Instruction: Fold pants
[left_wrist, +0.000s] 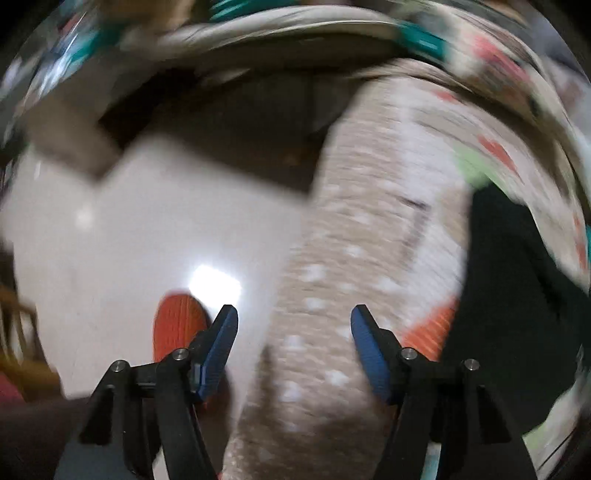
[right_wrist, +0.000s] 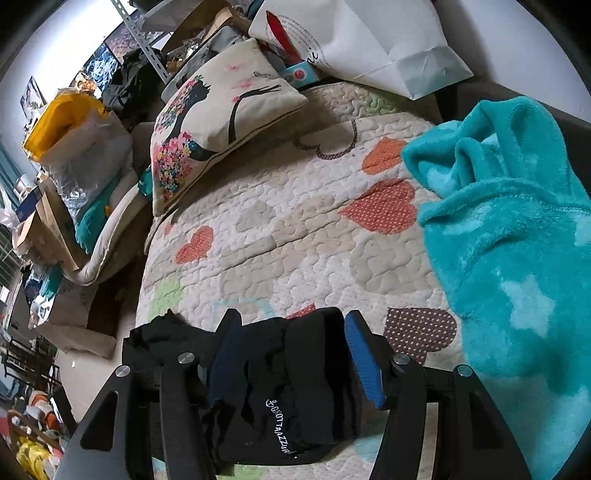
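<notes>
The black pants (right_wrist: 295, 376) lie in a folded bundle with white lettering on the heart-patterned quilt (right_wrist: 295, 229), near the bed's front edge. My right gripper (right_wrist: 293, 314) straddles that bundle with its blue pads (right_wrist: 364, 358) on either side; the jaws stand apart and I see no squeeze on the cloth. The left wrist view is blurred. It shows my left gripper (left_wrist: 294, 310) open and pointing down past the bed's edge, with only the hanging beige side of the quilt (left_wrist: 351, 258) behind the gap. A dark piece of the pants (left_wrist: 517, 280) shows at its right.
A turquoise fleece (right_wrist: 517, 240) lies on the right of the bed, and a printed pillow (right_wrist: 221, 122) and a white paper bag (right_wrist: 369, 40) lie at its head. Bags and boxes (right_wrist: 74, 166) crowd the left side. Below are pale floor (left_wrist: 147, 240) and an orange shoe (left_wrist: 177, 325).
</notes>
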